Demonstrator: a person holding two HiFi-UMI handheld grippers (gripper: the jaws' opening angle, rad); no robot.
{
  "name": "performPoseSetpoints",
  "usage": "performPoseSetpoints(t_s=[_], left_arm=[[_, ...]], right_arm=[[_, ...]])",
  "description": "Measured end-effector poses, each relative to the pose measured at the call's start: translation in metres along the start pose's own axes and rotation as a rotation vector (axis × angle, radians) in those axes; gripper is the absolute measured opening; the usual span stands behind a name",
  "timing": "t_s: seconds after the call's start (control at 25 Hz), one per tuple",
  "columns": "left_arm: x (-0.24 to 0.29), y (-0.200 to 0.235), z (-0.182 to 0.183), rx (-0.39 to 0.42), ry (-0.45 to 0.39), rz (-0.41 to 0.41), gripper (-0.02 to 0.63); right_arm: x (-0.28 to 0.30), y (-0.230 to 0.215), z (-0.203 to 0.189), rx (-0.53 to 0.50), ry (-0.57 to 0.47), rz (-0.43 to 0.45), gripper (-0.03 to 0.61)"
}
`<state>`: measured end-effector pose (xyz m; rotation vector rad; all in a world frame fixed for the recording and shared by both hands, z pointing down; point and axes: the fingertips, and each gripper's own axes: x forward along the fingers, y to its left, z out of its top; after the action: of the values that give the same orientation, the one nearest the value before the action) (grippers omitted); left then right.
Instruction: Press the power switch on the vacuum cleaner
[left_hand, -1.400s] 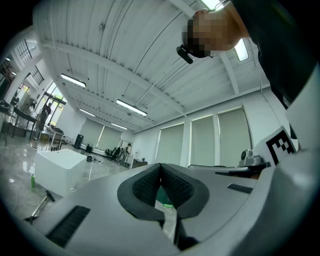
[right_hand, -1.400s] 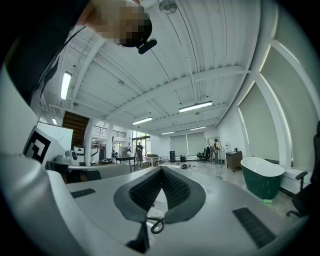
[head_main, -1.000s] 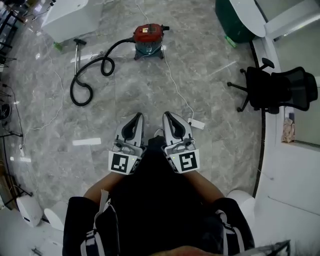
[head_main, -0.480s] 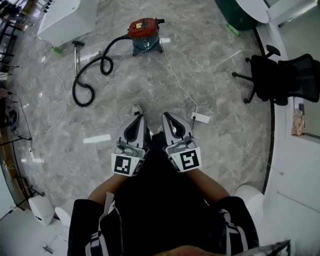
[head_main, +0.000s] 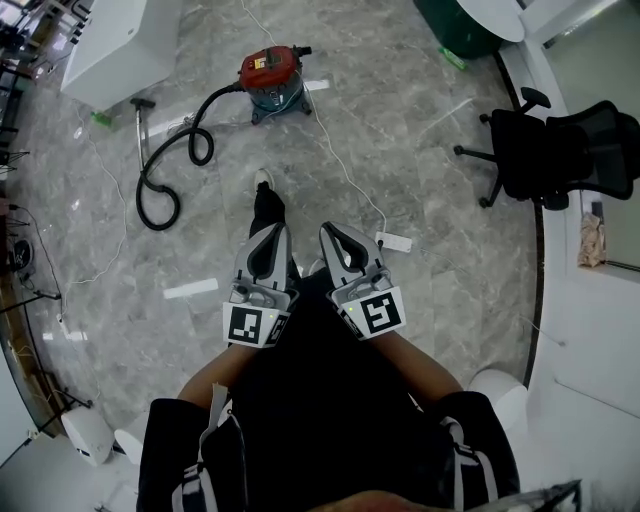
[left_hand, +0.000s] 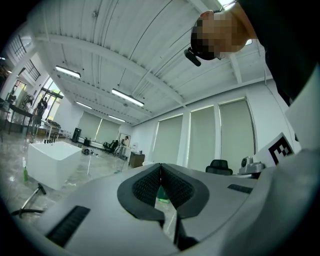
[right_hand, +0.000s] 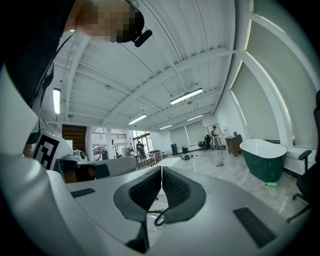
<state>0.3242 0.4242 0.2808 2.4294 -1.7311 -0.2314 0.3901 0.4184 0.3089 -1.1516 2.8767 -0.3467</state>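
Note:
The vacuum cleaner (head_main: 271, 74), red on top with a teal body, stands on the marble floor far ahead in the head view. Its black hose (head_main: 165, 170) loops away to the left and ends in a wand (head_main: 140, 125). My left gripper (head_main: 274, 231) and right gripper (head_main: 331, 231) are held side by side close to my body, well short of the vacuum. Both point forward and upward. In the left gripper view the left gripper (left_hand: 160, 165) has its jaws closed together on nothing. The right gripper (right_hand: 161, 169) shows the same in its own view.
A white power strip (head_main: 393, 242) lies by my right gripper, its cable (head_main: 340, 150) running to the vacuum. A black office chair (head_main: 545, 160) stands at the right, a white tub (head_main: 110, 40) at the top left, a green tub (head_main: 465, 25) at the top.
A foot has stepped out ahead of the left gripper and the view has shifted slightly. Both grippers stay shut in the same pose.

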Motion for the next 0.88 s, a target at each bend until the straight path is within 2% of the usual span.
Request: performPoseSetpoints(t_s=[0.2, 0.4, 0.64, 0.76, 0.88], left_arm=[[0.032, 0.018, 0.005, -0.009, -0.01, -0.019, 0.018], [0.071, 0.06, 0.007, -0.017, -0.008, -0.031, 0.018], [0.141, 0.162, 0.0, -0.069, 0.036, -0.002, 0.018], [0.19, 0.225, 0.02, -0.079, 0.038, 0.007, 0.018], [0.22, 0.277, 0.044, -0.065, 0.03, 0.005, 0.018]], right_arm=[[0.029, -0.02, 0.003, 0.002, 0.012, -0.01, 0.02], [0.08, -0.041, 0.007, -0.008, 0.011, -0.027, 0.02], [0.184, -0.08, 0.019, -0.032, 0.01, -0.101, 0.02], [0.254, -0.097, 0.037, -0.024, 0.02, -0.124, 0.02], [0.323, -0.094, 0.056, -0.037, 0.031, -0.104, 0.02]])
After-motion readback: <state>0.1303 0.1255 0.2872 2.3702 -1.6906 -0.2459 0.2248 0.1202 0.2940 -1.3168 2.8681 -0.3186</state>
